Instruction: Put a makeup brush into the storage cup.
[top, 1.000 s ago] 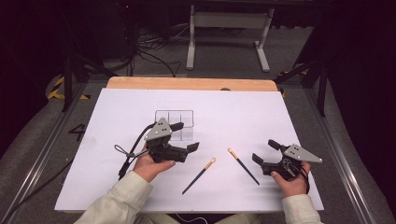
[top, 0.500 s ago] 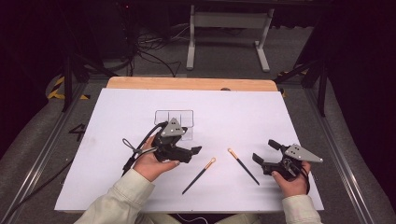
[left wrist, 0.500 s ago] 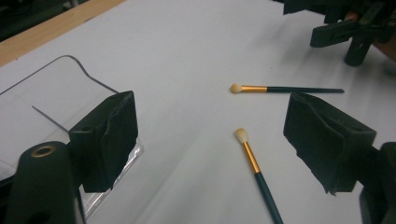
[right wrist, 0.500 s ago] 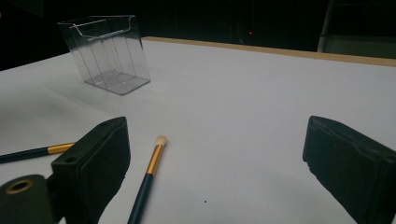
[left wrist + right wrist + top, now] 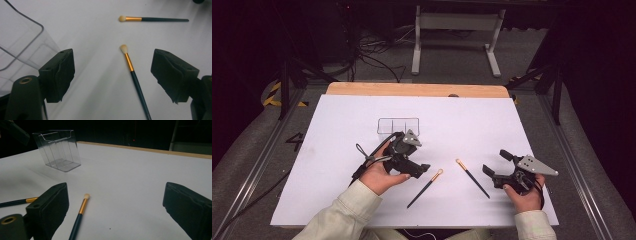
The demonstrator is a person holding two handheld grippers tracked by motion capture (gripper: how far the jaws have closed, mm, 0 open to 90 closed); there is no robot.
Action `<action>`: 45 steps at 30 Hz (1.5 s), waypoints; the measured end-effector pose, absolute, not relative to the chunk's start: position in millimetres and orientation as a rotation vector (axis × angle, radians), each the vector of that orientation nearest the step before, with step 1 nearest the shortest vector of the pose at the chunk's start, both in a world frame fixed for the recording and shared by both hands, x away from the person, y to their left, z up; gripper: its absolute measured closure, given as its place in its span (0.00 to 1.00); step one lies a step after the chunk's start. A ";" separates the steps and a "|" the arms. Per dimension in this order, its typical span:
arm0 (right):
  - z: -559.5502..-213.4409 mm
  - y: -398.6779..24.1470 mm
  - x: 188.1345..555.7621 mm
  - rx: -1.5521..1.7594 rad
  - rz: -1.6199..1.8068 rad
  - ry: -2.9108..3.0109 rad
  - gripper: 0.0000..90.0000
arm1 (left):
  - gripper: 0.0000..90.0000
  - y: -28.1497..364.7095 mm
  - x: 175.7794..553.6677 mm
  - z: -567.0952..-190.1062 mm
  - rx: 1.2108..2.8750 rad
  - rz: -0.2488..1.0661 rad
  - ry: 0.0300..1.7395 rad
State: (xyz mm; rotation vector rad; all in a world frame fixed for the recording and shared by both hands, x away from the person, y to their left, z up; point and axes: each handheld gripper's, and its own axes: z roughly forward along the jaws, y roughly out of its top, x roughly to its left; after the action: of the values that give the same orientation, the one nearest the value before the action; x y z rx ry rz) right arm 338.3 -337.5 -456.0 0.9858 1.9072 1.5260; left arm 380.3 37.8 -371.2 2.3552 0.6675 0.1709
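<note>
- Your left gripper (image 5: 424, 167) has swung from beside the organizer (image 5: 398, 126) toward the left brush (image 5: 426, 187) and now hangs over its tip end; its jaws have just been narrowing but stand apart, with nothing pressed between them. I judge this the approach to a pick: the brush lies between the jaws, not yet touched.
- The organizer is clear hard plastic, boxy, split into three slots, all bare; it sits just behind your left gripper.
- The left brush lies flat in front of the organizer: slim dark handle, gold ferrule, small pale rounded tuft.
- The right brush (image 5: 472, 177) is its twin, just right of the left one, their tufts angled toward each other.
- Your right gripper (image 5: 496, 164) has stayed put, farthest right of the organizer, jaws wide apart, holding nothing.
- The pads (image 5: 50, 205) are black, soft-looking and creased.
</note>
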 end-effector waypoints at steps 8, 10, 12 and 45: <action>-456.2 -337.5 336.6 0.970 1.527 1.898 0.07 | 0.23 28.6 382.4 -375.1 2.470 0.106 0.699; -456.2 -337.3 336.2 0.960 1.526 1.897 0.07 | 0.23 26.6 382.8 -377.2 2.491 0.074 0.717; -456.3 -337.6 335.6 0.962 1.533 1.890 0.07 | 0.22 24.4 383.8 -379.5 2.516 0.057 0.720; -456.7 -338.8 333.9 0.958 1.545 1.867 0.07 | 0.23 -3.2 382.9 -406.1 2.703 -0.068 0.757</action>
State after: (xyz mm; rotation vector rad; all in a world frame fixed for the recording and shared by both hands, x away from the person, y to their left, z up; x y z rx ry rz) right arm 333.9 -338.8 -456.7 0.9584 1.8671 1.5450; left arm 382.9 -3.2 -406.1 2.7033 0.7568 -0.0682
